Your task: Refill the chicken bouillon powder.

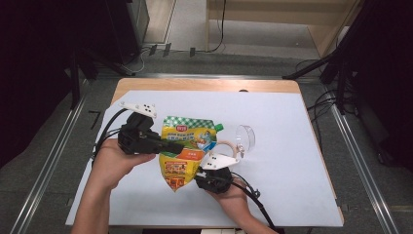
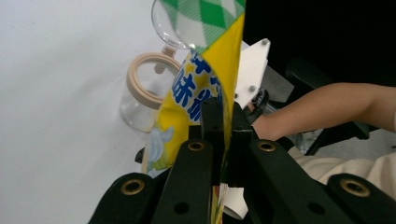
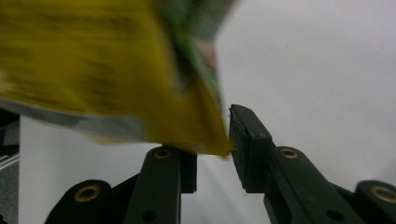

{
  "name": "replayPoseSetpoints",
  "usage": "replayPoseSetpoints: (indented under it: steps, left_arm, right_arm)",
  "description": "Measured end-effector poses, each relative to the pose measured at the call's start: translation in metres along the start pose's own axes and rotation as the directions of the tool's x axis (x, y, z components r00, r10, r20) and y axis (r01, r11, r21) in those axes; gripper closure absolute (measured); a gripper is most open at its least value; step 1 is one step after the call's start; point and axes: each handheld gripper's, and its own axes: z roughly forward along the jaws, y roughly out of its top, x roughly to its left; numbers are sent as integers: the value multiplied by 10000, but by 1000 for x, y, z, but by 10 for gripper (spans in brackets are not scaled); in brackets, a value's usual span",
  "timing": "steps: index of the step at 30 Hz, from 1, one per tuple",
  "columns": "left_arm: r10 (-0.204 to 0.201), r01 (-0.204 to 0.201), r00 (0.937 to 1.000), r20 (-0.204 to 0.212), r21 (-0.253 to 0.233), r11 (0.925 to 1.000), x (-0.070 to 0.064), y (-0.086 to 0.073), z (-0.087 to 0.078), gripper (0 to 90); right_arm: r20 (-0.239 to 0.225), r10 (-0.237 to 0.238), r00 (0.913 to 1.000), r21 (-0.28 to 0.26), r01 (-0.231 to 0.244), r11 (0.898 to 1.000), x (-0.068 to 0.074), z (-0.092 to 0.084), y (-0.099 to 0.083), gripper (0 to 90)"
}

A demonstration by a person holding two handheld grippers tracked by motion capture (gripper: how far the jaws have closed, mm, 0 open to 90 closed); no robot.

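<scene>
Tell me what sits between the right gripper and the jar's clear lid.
In the high view, the open glass jar lies on the white sheet between the right gripper and the clear lid.

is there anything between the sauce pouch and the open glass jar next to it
Nothing visible does. The sauce pouch hangs clamped in the left gripper, its green spout toward the open glass jar. Only bare white table cover lies around the jar. The right gripper sits at the pouch's lower corner, jaws apart.
</scene>
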Motion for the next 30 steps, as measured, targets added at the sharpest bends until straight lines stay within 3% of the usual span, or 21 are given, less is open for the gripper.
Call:
replayPoseSetpoints:
  steps: [2, 4, 9, 13, 15, 21, 30]
  left_arm:
    - [-292, 292, 9996, -11, -153, 9995, 6, -1, 2, 900]
    - [-527, 518, 9977, -427, -218, 9984, 10, -1, 3, 898]
    - [-462, 445, 9977, -491, -359, 9984, 11, 0, 10, 885]
    - [-481, 451, 9936, -1022, -322, 9985, 8, 2, 17, 844]
    - [-546, 521, 9936, -991, -274, 9983, 8, 2, 22, 830]
    - [-745, 719, 9896, -1228, -257, 9971, 10, 3, 32, 798]
    - [-1030, 986, 9858, -1329, -398, 9943, 13, 3, 38, 755]
  right_arm:
    - [351, -674, 9971, 97, 671, 9977, 6, 0, 1, 727]
    - [145, -858, 9962, 92, 856, 9963, 8, -1, 0, 729]
    - [-120, -954, 9954, 172, 956, 9953, 14, -1, -1, 729]
    - [-394, -985, 9944, 202, 994, 9948, 20, -3, 1, 734]
    - [-273, -1214, 9922, 246, 1221, 9922, 24, -3, 2, 737]
    - [-725, -1370, 9879, 251, 1392, 9900, 33, -5, 4, 748]
    - [-1139, -1220, 9860, 92, 1239, 9923, 41, -8, 11, 744]
